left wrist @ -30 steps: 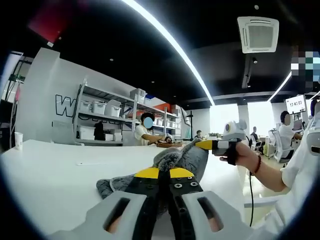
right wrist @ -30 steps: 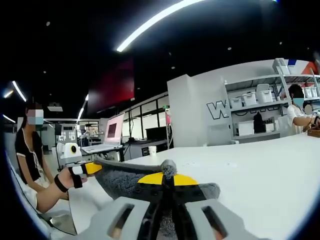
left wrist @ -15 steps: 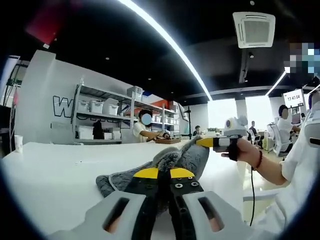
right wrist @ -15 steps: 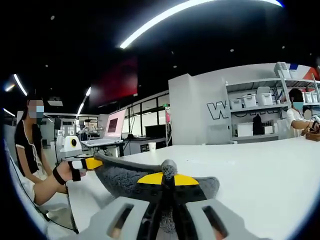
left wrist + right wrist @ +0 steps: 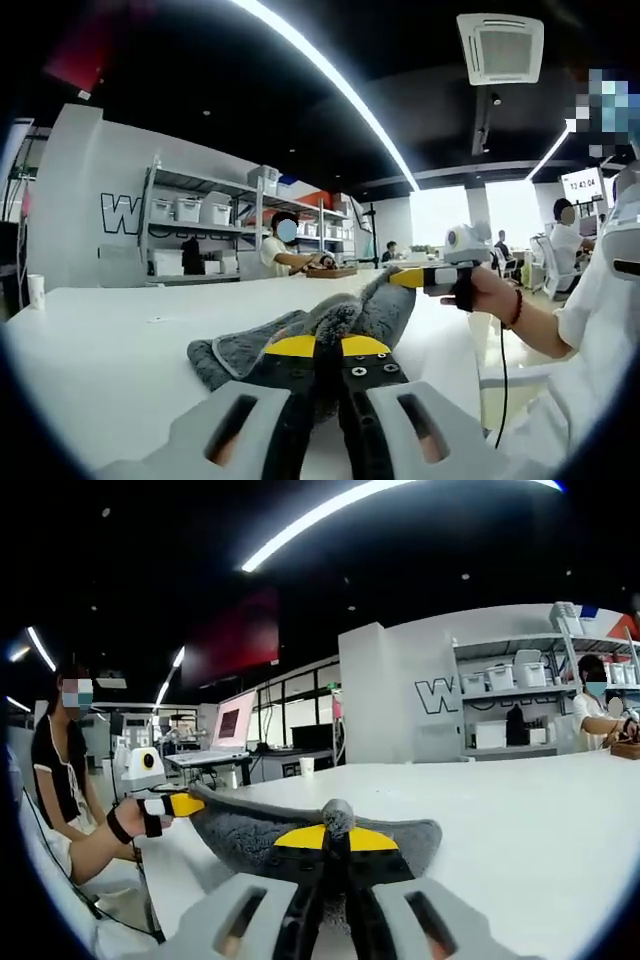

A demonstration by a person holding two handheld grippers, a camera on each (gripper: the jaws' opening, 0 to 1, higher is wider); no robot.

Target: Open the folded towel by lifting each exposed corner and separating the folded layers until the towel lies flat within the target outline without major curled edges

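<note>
A grey fluffy towel [image 5: 300, 330] is stretched between both grippers above the white table [image 5: 110, 340]. In the left gripper view my left gripper [image 5: 328, 347] is shut on one towel corner, and the right gripper [image 5: 415, 279], held in a hand, pinches the far corner. In the right gripper view my right gripper [image 5: 335, 837] is shut on its towel [image 5: 265, 830] corner, a tuft poking up between the yellow tips. The left gripper [image 5: 183, 804] grips the other end at the left. The towel sags in folds between them.
A paper cup [image 5: 35, 290] stands at the table's left edge. Shelves with white bins [image 5: 200, 235] line the back wall, and a person [image 5: 280, 250] works there. A laptop [image 5: 225, 742] sits on a desk behind the person holding the grippers.
Both views have dipped slightly toward the table. The towel hangs a little lower and flatter between the grippers. Both grips are unchanged.
</note>
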